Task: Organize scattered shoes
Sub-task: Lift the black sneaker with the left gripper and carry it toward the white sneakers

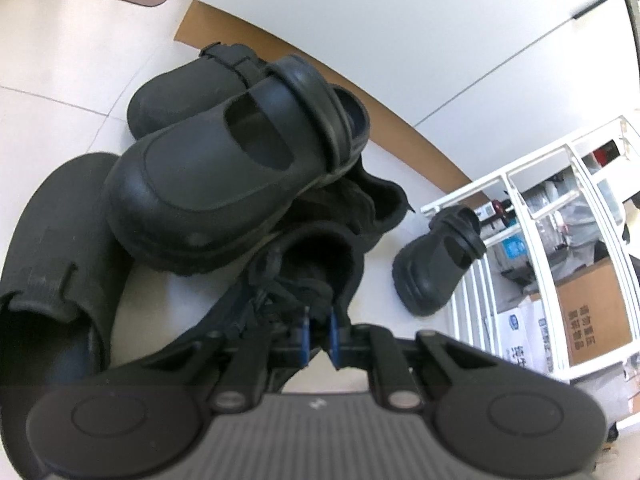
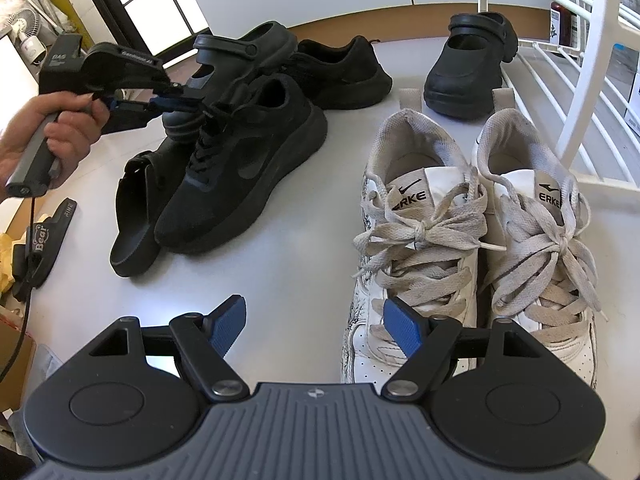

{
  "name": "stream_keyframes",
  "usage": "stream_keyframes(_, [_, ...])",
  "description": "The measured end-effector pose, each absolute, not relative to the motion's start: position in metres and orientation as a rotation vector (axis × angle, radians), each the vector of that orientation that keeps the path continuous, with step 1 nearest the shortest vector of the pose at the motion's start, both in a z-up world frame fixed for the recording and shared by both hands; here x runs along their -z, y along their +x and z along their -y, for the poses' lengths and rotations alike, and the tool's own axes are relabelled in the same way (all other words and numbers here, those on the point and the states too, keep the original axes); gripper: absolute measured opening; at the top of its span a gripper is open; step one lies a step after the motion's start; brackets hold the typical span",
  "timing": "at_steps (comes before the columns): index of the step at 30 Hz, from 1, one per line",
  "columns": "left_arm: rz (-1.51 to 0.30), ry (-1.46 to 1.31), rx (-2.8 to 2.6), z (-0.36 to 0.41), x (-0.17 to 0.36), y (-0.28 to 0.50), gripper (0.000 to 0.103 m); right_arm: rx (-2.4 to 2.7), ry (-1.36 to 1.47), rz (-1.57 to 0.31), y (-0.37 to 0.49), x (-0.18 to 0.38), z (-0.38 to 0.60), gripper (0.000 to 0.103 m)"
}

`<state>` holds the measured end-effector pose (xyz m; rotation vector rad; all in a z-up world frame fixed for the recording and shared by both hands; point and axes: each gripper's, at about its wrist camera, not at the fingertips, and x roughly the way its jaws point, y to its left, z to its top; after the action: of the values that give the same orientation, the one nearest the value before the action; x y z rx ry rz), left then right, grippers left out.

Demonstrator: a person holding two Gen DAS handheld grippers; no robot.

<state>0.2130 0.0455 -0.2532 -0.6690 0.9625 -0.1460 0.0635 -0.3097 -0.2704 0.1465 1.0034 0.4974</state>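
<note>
My left tool (image 2: 160,100) is closing its blue ribbed pads on the black lace-up sneaker (image 2: 244,168), pinching at the tongue and laces; in the left wrist view the pads (image 1: 306,334) are nearly together in the dark knit there. My right tool (image 2: 314,328) is hanging open, pads wide apart, gripping nothing, just in front of the white sneaker pair.

Landmark: the black lace-up sneaker, matte mesh with a thick sole.
- Smooth rubber clog (image 2: 240,52) with a rounded strap is lying behind it, leaning on the pile.
- Second black knit sneaker (image 2: 340,76) is sitting behind and to its right, touching the clog.
- Flat black slide (image 2: 132,216) is lying against its left side, on edge.
- Chunky black clog (image 2: 468,76) is standing well to its right, upright, next to the white wire rack (image 2: 568,92).
- White leather sneakers (image 2: 472,248) with grey flat laces are standing side by side on the pale tabletop (image 2: 288,264), right of it.
</note>
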Motion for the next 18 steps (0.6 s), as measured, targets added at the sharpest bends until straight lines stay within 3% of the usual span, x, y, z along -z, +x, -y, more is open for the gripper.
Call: stream_keyframes(18, [-1.017,-0.682,0.2,-0.057,0.248,0.164,0.009,-0.525,0.141,-1.005,0.061,0.269,0.303,0.08])
